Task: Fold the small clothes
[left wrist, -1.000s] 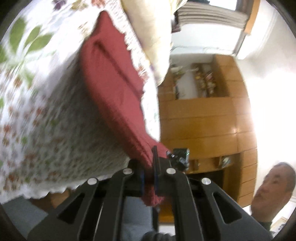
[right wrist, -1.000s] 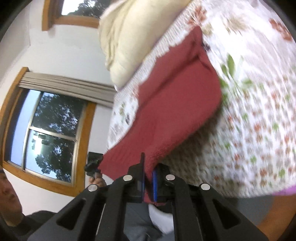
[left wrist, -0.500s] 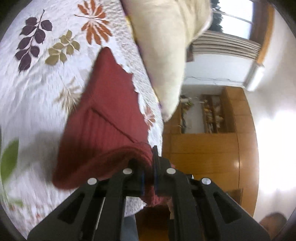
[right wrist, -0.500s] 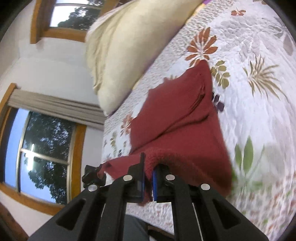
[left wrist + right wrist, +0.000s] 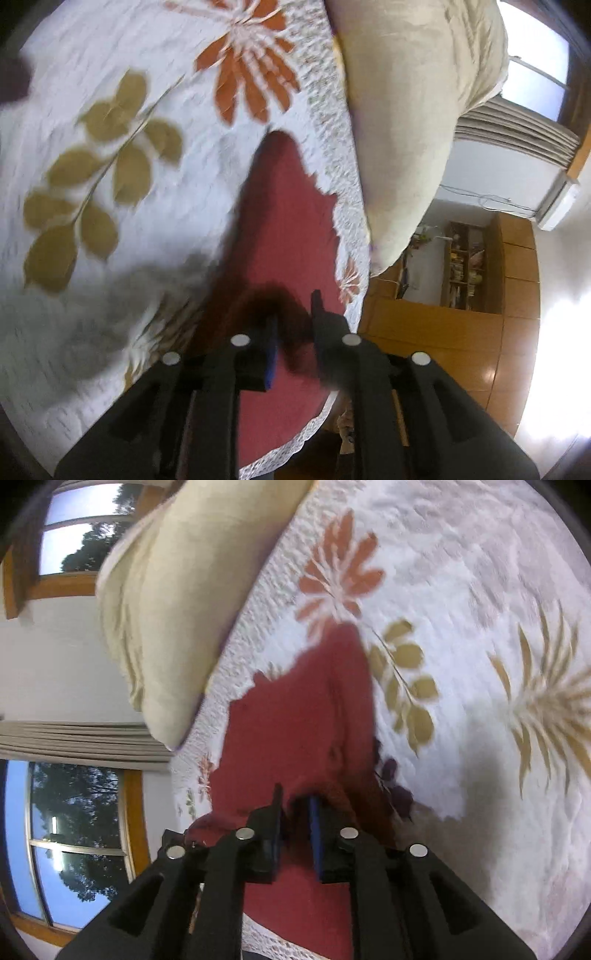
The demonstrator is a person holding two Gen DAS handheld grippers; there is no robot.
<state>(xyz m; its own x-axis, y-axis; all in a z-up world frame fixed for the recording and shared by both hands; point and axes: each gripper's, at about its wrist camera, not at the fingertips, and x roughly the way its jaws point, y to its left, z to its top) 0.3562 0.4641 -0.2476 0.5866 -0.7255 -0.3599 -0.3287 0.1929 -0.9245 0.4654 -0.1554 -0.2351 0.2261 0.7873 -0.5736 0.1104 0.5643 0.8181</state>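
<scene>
A dark red knitted garment point(image 5: 291, 221) lies folded over on the flowered bedspread point(image 5: 129, 92), close to the bed's lace edge. My left gripper point(image 5: 293, 325) hovers low over its near fold, fingers parted a little, with a dark, blurred bunch of the fabric in the gap. In the right wrist view the same red garment point(image 5: 295, 716) stretches away from my right gripper point(image 5: 296, 808). Its fingers also stand slightly apart just above the doubled edge, and I cannot see them pinching the cloth.
A large cream pillow point(image 5: 402, 110) lies on the bed right beside the garment, also seen as the pillow point(image 5: 177, 602) in the right view. Beyond the bed edge are wooden cabinets point(image 5: 461, 332) and a window point(image 5: 74, 834) with curtains.
Both grippers carried the garment's lifted edge forward and down onto the rest of it. Their fingers, tight on the cloth before, now stand wider apart.
</scene>
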